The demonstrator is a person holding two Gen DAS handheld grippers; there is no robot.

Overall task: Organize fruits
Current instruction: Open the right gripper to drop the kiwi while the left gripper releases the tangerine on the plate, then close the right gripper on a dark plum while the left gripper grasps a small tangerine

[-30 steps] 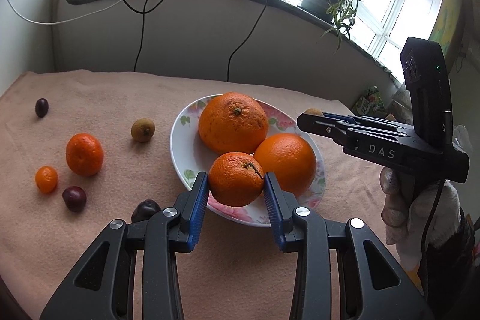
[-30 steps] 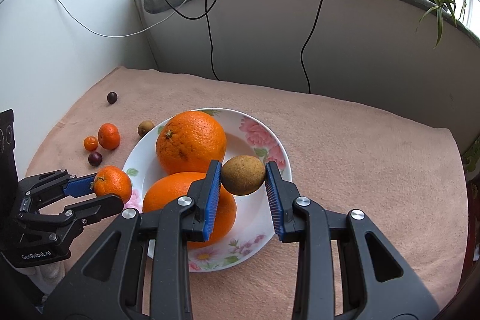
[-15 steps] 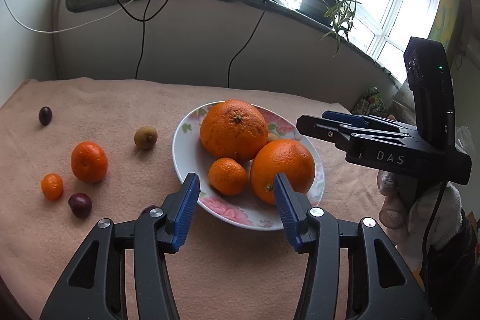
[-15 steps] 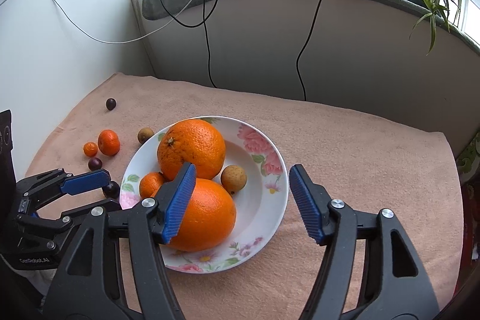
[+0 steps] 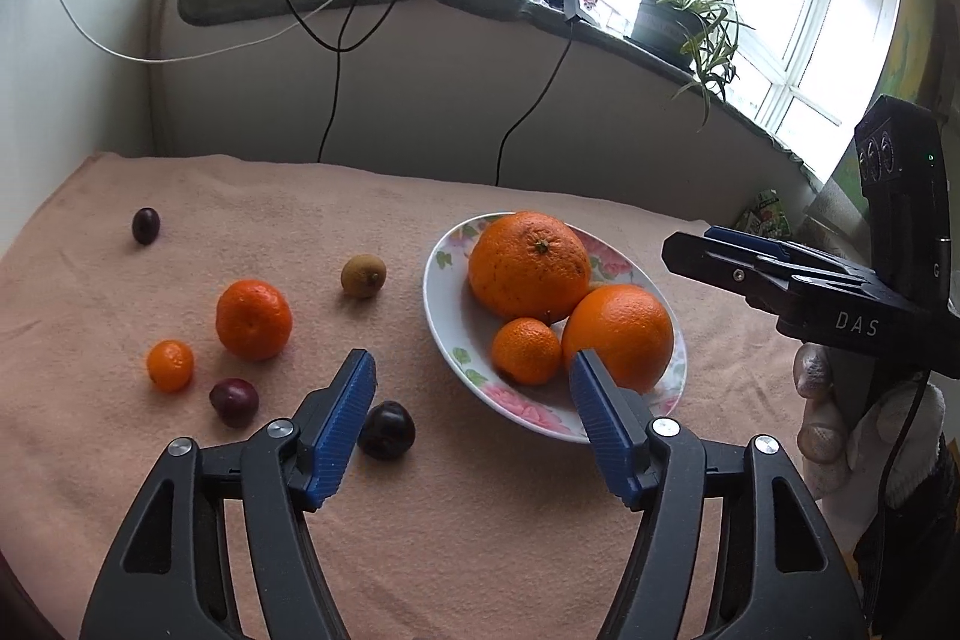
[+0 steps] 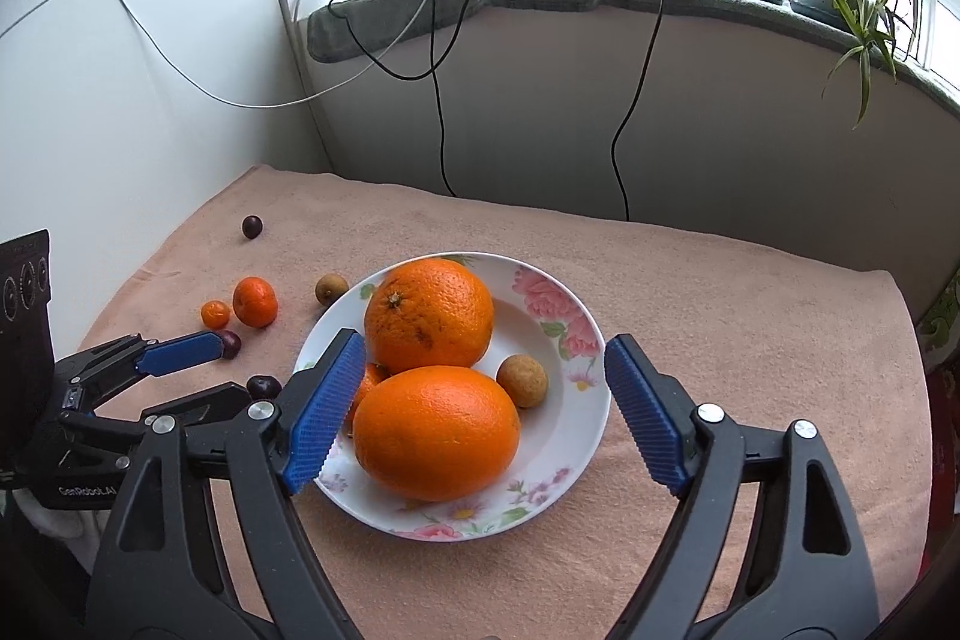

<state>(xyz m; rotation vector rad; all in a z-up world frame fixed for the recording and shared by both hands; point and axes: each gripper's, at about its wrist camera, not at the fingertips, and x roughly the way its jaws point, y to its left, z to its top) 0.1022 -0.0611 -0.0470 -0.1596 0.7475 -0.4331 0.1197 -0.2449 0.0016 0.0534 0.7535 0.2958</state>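
Both grippers stand spread and empty over a half-filled fruit plate.

We see the white floral-rimmed china plate [image 6: 576, 436] on the peach-towelled bench [image 6: 750, 328] holding two large glossy oranges [image 6: 436, 432], a small mandarin [image 5: 526, 350] and a round tan longan [image 6: 522, 380]. Left of the plate, on the towel, lie a larger mandarin [image 5: 254, 320], a tiny kumquat-like orange fruit [image 5: 170, 365], a brown fuzzy fruit [image 5: 363, 275] and three dark purple plums [image 5: 386, 429]. Our left gripper [image 5: 474, 430] has just been opening, nothing between its blue ribbed pads. Our right gripper [image 6: 486, 412] has likewise just been widening and holds nothing, hovering above the plate.
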